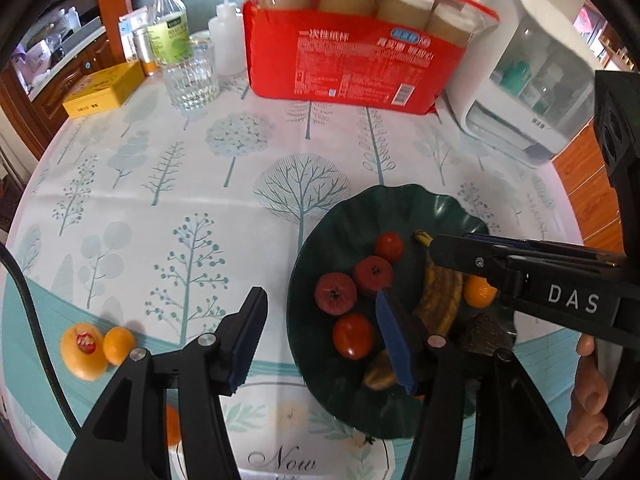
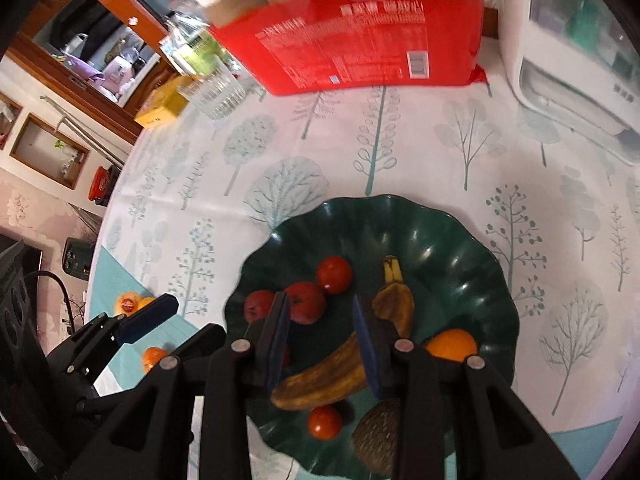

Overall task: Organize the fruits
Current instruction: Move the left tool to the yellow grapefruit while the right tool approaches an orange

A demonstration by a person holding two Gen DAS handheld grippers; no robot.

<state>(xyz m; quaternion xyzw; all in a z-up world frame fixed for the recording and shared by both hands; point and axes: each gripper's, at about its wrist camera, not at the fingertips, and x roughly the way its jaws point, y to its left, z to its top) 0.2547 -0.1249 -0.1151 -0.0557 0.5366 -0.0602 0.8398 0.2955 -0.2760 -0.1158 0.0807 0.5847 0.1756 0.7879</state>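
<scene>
Your left gripper (image 1: 320,340) hangs over the near-left rim of the dark green scalloped plate (image 2: 460,240); its jaws stand apart with nothing between the blue pads. Your right gripper (image 2: 322,344) sits above the middle of that plate, jaws narrowly parted and released, gripping nothing; the long brown overripe banana (image 2: 320,380) lies on the plate below them.

The plate also carries a second, shorter brown banana (image 2: 394,300), two dark red hawthorn-like fruits (image 2: 306,302), two glossy red cherry tomatoes (image 2: 334,274), one small orange citrus fruit (image 2: 452,344) at the right rim, and a dark rough-skinned fruit (image 2: 380,432) at the near edge.

Three fruits remain on the white tree-print tablecloth (image 1: 180,184), left of the plate: a yellow-orange fruit with a red sticker (image 1: 84,350), a smaller orange fruit (image 1: 118,345) touching it, and another orange fruit (image 1: 172,424) partly hidden behind your left gripper's finger.

At the far side of the table stand a red pack of paper cups (image 1: 340,68), a clear ribbed glass (image 1: 192,76) and a white appliance (image 1: 528,80).
</scene>
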